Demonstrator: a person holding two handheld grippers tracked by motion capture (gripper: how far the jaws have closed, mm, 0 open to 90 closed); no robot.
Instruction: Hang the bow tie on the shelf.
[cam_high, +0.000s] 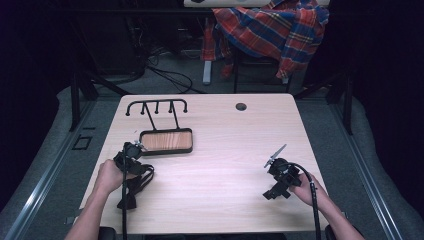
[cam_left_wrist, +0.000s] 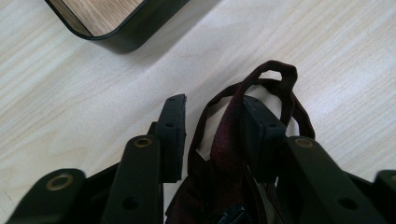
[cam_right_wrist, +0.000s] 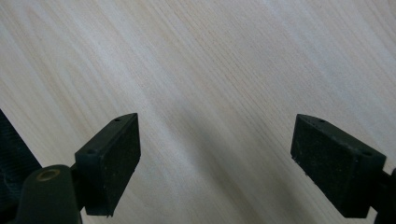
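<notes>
Left claw (cam_high: 131, 150): held in the person's left hand (cam_high: 107, 175) at the near left of the worktop (cam_high: 225, 150); in the left gripper view (cam_left_wrist: 215, 126) its jaws stand partly apart with a dark maroon strap between them; one pad (cam_left_wrist: 172, 135) is clear of the fabric, the other lies against it; whether the strap is truly clamped, I cannot tell
Strap (cam_left_wrist: 229, 140): dark maroon webbing, bunched between the left claw's jaws and looping just beyond their tips (cam_left_wrist: 280, 72); in the high view it trails as a dark bundle (cam_high: 137, 182) from under the left claw toward the near edge, lying on the worktop
Tray (cam_high: 166, 141): black-rimmed with a wood-grain floor, just ahead of the left claw and slightly to its right; nothing lies in it; its rounded corner (cam_left_wrist: 119, 39) shows ahead of the jaws in the left gripper view
Rack (cam_high: 156, 106): black wire frame with short pegs, beyond the tray, well ahead of the left claw; its two legs run down to the tray's far rim
Right claw (cam_high: 275, 162): held in the person's right hand (cam_high: 305, 187) at the near right of the worktop, well apart from the left claw; released, jaws spread wide (cam_right_wrist: 215, 154) over bare wood, grasping nothing
Plaid cloth (cam_high: 272, 25): red, blue and white, draped over a chair beyond the worktop's far edge
</notes>
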